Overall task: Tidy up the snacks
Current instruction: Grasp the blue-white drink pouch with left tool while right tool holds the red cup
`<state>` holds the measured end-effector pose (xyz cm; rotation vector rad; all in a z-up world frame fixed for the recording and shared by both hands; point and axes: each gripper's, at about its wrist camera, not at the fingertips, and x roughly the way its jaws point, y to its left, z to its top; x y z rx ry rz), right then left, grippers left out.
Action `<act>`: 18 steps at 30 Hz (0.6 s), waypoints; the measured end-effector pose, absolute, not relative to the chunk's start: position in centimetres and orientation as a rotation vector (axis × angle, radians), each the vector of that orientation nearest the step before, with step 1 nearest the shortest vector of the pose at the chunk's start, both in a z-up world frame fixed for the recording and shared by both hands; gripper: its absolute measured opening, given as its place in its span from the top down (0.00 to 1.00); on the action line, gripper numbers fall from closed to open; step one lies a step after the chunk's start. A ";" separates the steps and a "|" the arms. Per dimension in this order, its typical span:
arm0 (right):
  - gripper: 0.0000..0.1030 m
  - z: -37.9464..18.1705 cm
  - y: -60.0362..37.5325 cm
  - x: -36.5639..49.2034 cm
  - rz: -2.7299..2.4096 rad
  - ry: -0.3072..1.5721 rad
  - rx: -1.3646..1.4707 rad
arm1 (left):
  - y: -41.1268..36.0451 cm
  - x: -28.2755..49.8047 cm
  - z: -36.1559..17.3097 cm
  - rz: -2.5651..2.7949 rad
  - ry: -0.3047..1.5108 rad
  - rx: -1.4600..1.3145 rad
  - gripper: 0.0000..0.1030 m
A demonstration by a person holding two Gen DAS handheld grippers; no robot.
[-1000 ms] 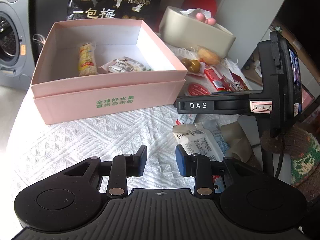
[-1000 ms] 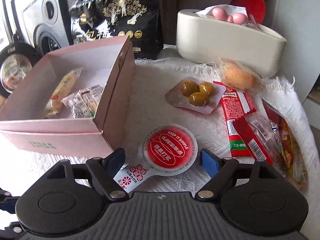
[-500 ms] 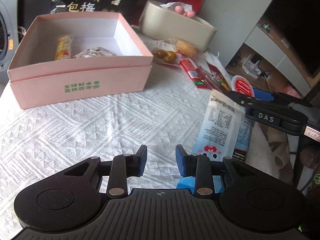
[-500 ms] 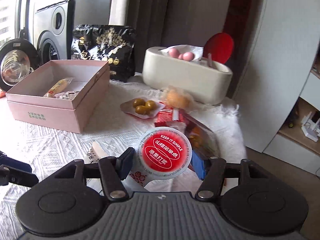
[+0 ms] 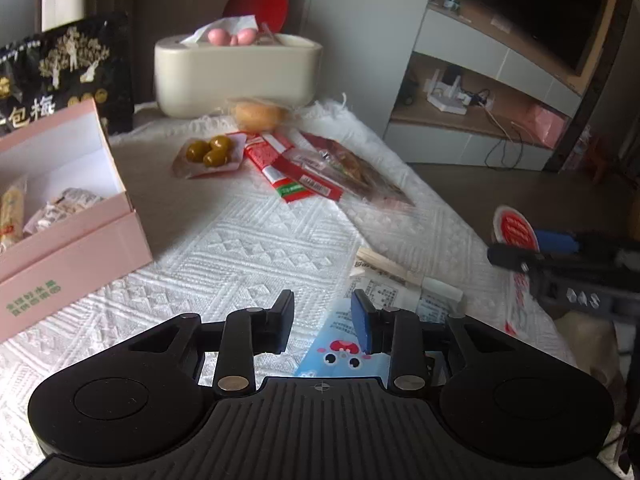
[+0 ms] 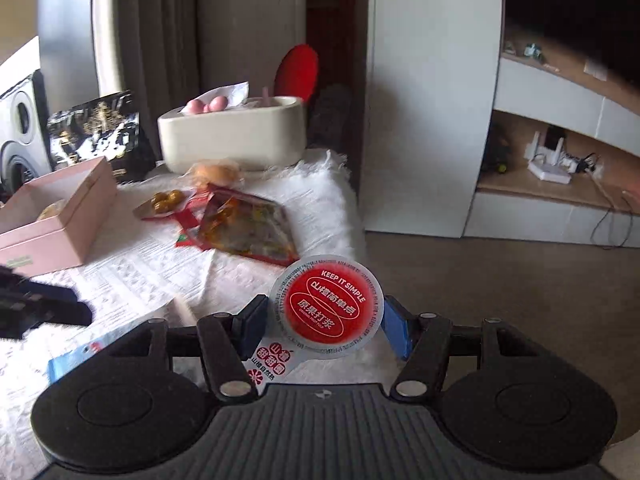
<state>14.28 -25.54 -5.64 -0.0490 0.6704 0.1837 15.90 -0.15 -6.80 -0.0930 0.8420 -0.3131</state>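
The right tool [image 6: 324,324] grips a round red-lidded jelly cup [image 6: 326,308] off the near right edge of the white-clothed table [image 5: 248,248]. The left tool [image 5: 322,320], narrow and empty, hovers over a blue plastic snack packet [image 5: 340,350]; the open pink cardboard box [image 5: 76,248] sits far left.
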 end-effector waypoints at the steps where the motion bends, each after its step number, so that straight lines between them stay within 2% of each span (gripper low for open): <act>1: 0.41 -5.9 -25.4 13.4 0.216 0.689 -0.047 | 0.1 16.2 -7.3 -0.323 0.861 -0.110 0.66; 9: 0.41 -7.7 -20.2 11.6 0.377 0.755 -0.048 | 3.9 13.8 -8.8 -0.372 0.903 -0.255 0.66; 14: 0.41 -7.5 -15.5 11.6 0.564 0.764 -0.053 | 6.5 11.3 -6.9 -0.270 0.843 -0.207 0.66; 18: 0.41 -6.4 -14.8 11.4 0.539 0.706 -0.088 | 4.7 10.0 -5.3 -0.296 0.803 -0.066 0.66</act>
